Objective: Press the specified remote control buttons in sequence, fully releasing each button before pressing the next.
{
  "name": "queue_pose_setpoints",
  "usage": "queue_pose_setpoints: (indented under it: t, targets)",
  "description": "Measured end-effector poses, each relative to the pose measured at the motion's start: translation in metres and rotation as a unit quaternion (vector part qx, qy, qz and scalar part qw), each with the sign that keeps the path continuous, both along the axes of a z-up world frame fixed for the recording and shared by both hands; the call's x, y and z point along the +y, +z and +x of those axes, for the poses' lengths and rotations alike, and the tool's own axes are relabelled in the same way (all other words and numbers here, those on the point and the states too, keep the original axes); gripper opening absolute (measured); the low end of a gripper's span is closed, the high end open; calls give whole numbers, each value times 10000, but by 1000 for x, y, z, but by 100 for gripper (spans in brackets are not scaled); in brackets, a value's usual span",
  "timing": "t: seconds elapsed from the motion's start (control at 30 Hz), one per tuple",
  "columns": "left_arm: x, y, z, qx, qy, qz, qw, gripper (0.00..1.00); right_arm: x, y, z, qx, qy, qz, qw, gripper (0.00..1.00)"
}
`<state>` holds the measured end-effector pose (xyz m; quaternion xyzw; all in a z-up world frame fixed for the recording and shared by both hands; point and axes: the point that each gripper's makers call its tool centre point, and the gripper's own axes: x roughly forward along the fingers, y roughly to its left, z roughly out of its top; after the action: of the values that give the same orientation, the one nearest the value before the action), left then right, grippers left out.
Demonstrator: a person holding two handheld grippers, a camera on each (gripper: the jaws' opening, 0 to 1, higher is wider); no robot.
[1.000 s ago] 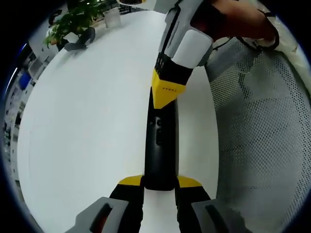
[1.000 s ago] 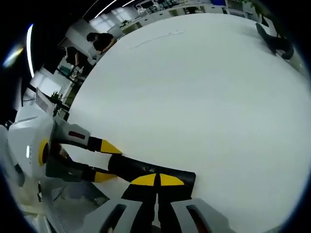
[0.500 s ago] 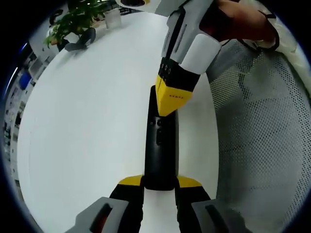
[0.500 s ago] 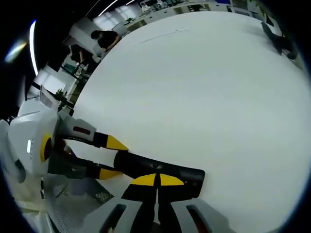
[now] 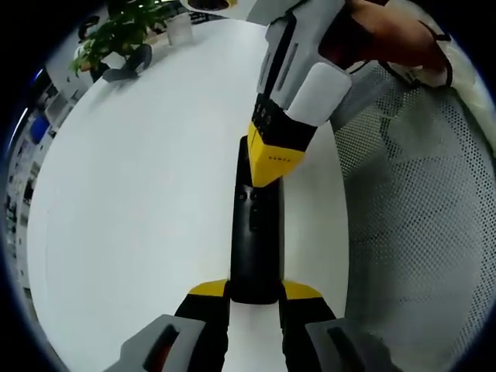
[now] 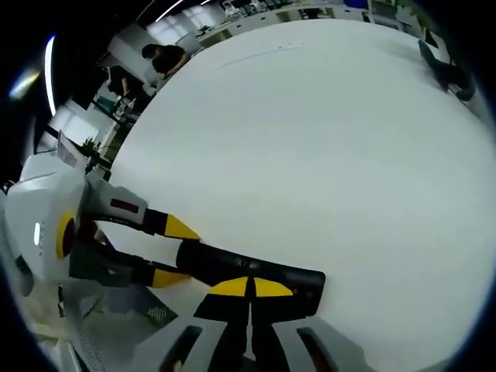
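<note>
A long black remote [image 5: 254,240] lies on the white table [image 5: 139,194]. My left gripper [image 5: 254,291] is shut on its near end, with a yellow tip on each side. Small buttons [image 5: 253,209] show on the remote's middle. My right gripper [image 5: 270,169] comes down from the top of the left gripper view, its yellow tips together and resting on the remote's far part. In the right gripper view, the right gripper [image 6: 249,287] is shut with its tips over the remote [image 6: 232,267]. The left gripper [image 6: 173,252] clamps the remote's other end at the left.
A green plant [image 5: 116,32], a white cup [image 5: 180,29] and a dark grey object [image 5: 128,66] stand at the table's far end. A mesh chair [image 5: 418,225] sits close beside the table edge. People [image 6: 159,58] are in the background.
The right gripper's tip has slid a little along the remote toward the left gripper over the last second. The left gripper's hold is unchanged.
</note>
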<state>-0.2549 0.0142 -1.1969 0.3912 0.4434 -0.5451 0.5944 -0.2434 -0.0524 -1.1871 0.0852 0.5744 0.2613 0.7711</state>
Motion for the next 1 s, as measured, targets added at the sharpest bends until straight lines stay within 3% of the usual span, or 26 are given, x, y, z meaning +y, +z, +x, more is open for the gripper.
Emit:
queue_pose_setpoints:
  t: [0.37, 1.0]
  targets:
    - [0, 0, 0, 22, 37, 66, 10000, 23, -1, 4, -2, -15, -133, 264, 9996, 0]
    - [1, 0, 0, 24, 29, 32, 10000, 23, -11, 3, -10, 292, -172, 228, 9992, 0]
